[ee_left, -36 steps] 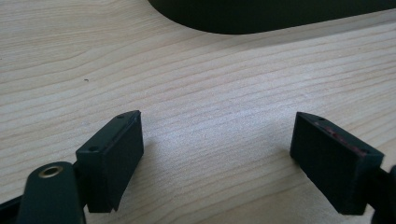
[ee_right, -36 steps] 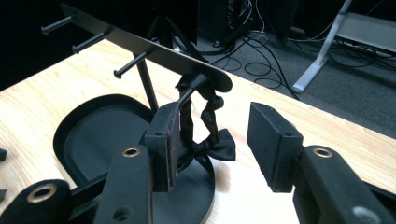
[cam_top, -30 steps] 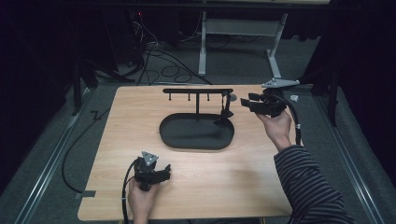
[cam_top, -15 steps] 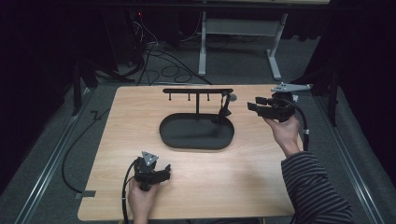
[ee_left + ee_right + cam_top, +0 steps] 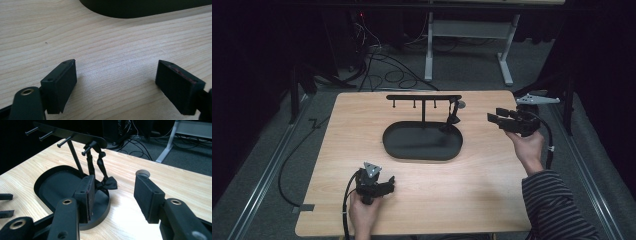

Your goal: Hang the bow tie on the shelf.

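Note:
A black oval tray (image 5: 393,148) lies at the middle of the wooden table, with a T-shaped peg rack (image 5: 423,97) rising from its back. A black bow tie (image 5: 452,117) hangs by its strap from the rack's right-hand peg, and its bow (image 5: 108,183) rests low over the tray (image 5: 50,185). My right gripper (image 5: 493,115) is held above the table's right side, open and empty, its jaws (image 5: 115,182) facing the bow tie from a short way off. My left gripper (image 5: 388,184) rests near the front left, open (image 5: 116,67) over bare wood.
A small grey round disc (image 5: 460,104) sits in the tabletop just right of the rack. Behind the table are floor cables (image 5: 382,60) and a white desk frame (image 5: 467,30). The table's right edge is close beside my right hand.
My right gripper has drawn back to the right, away from the rack and bow tie. The left gripper has stayed where it was.

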{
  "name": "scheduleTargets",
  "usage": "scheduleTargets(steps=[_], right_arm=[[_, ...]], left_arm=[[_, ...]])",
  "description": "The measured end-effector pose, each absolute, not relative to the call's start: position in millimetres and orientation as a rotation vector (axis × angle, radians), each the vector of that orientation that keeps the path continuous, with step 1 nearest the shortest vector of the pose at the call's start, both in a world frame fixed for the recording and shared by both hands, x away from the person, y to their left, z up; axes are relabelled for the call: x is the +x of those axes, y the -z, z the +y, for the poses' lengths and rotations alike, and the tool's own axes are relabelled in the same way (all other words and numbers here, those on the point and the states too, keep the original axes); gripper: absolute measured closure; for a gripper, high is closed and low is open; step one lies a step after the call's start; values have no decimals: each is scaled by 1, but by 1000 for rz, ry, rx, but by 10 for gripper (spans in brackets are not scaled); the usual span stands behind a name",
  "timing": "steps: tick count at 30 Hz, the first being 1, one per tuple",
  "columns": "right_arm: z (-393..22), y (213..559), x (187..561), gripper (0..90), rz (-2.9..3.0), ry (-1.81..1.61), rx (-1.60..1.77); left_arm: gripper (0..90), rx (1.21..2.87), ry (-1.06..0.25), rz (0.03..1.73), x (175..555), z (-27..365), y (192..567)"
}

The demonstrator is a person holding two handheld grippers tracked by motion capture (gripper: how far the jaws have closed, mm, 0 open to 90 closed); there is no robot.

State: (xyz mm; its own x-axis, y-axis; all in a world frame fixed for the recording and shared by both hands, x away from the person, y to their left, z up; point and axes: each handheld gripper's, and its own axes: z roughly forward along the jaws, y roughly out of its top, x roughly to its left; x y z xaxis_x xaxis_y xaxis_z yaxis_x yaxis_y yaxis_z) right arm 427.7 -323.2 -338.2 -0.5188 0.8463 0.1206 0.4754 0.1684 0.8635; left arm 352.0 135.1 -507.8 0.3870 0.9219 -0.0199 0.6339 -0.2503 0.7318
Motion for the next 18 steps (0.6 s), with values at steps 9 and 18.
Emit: scheduleTargets(steps=[9, 18], right_arm=[[-337, 344, 417, 528, 2034, -1315, 1284], [-352, 356, 408, 526, 2015, -1304, 1318]], left_arm=[[176, 1984, -556, 1331, 352, 135, 508], [176, 1983, -555, 1331, 352, 135, 508]])
